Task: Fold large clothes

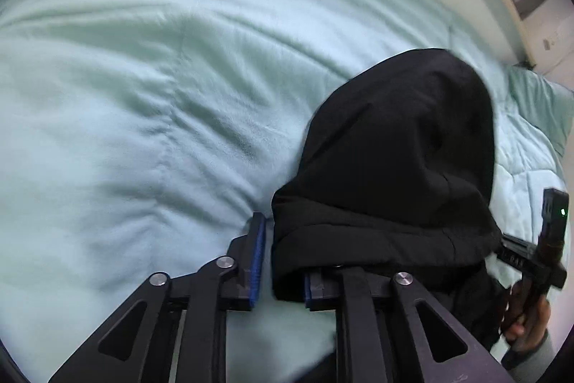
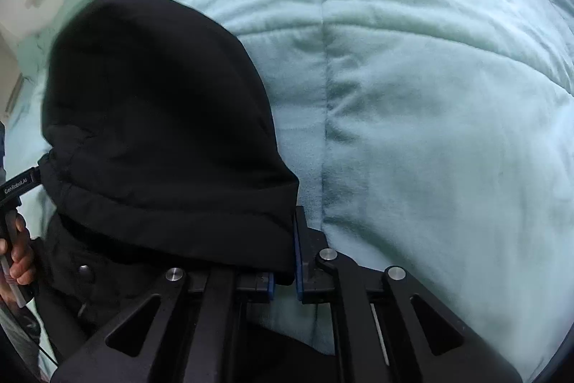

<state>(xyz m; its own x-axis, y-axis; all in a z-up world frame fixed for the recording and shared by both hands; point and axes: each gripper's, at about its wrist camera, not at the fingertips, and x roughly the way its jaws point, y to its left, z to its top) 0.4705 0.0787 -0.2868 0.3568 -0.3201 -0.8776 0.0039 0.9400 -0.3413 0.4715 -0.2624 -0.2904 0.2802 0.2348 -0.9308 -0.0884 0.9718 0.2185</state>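
Legible writing: the body of the left gripper, seen at the left edge of the right wrist view, carries the white lettering "GenRobot.AI". In the left wrist view the right gripper's body shows pale lettering at the right edge, too small to read, and a small green indicator light (image 1: 562, 211) above it.

Hand pose: both grippers point steeply down toward the bed. The person's left hand (image 2: 16, 248) wraps around a handle at the near left of the right wrist view. The person's right hand (image 1: 527, 322) grips a handle at the near right of the left wrist view, with a grey sleeve cuff (image 1: 538, 356) below it.

Jaws: the left gripper (image 1: 283, 270) has its jaws nearly together; the hem of the black hooded garment (image 1: 394, 160) hangs between them and drapes over the right finger, while the left blue pad (image 1: 257, 257) stands bare just beside the cloth. Whether the pads press the fabric cannot be told. The right gripper (image 2: 285, 275) has its jaws nearly together on the hem's right corner, with the cloth covering the left finger and touching the right blue pad (image 2: 297, 261).

Task item: the garment (image 2: 154, 117) is bunched into a dark mound between the two grippers, with a metal snap (image 2: 84, 268) at its near left. It lies over a pale green quilted comforter (image 2: 430, 96), which covers the bed in both views.
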